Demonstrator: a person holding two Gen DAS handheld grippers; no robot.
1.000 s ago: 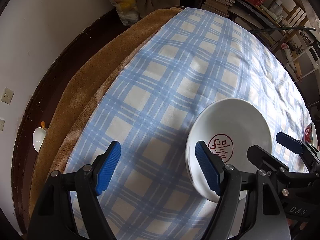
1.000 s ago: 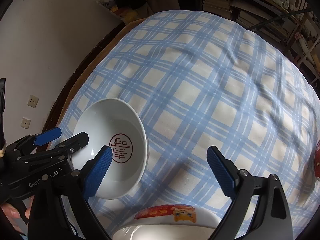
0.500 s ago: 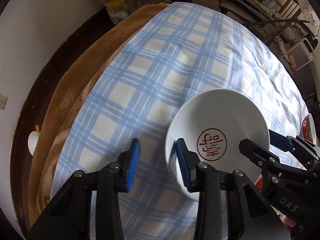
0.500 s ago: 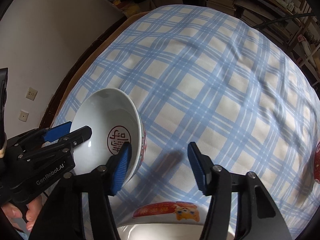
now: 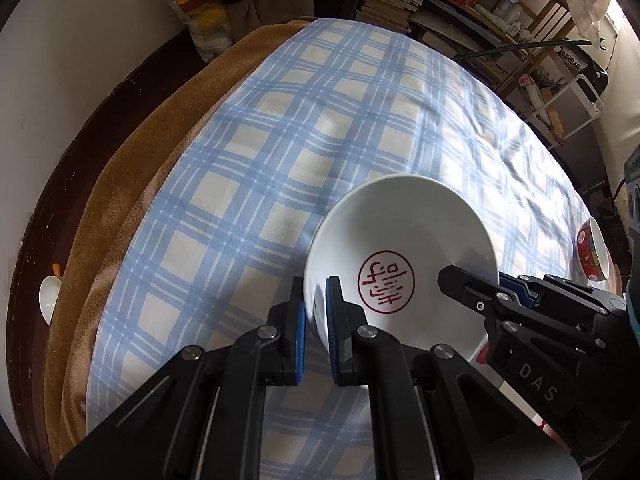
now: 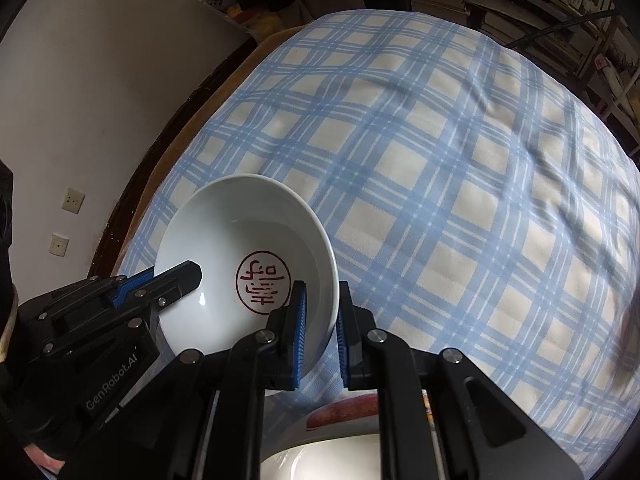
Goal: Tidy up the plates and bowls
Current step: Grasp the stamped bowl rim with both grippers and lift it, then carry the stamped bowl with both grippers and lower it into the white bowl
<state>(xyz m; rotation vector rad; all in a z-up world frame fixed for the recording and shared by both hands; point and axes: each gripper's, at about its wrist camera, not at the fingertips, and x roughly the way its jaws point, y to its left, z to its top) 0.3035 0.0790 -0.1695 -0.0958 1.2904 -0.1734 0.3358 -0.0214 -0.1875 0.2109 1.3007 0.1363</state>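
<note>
With both pairs of jaws having just been closing, I now have each tool clamped on the rim of the white ceramic bowl with the round red seal character printed inside [image 5: 404, 264], which sits on the blue-and-cream checked tablecloth [image 5: 304, 128]. The left gripper [image 5: 316, 322] pinches the bowl's left rim, one blue ribbed pad outside the wall and one inside. The right gripper [image 6: 320, 330] pinches the opposite rim in the same way (in the left wrist view I see it reaching in from the right edge, only its inner finger plainly visible over the rim). The bowl appears tipped, its opening turned toward the cameras.

Just below the right gripper I see the rim of a second white bowl with a red-and-orange printed band [image 6: 344, 412], largely hidden by the tool. A small red patterned bowl [image 5: 594, 256] stands well apart at the right edge of the cloth. A tan fleece blanket [image 5: 132, 184] shows beyond the cloth's left border.
</note>
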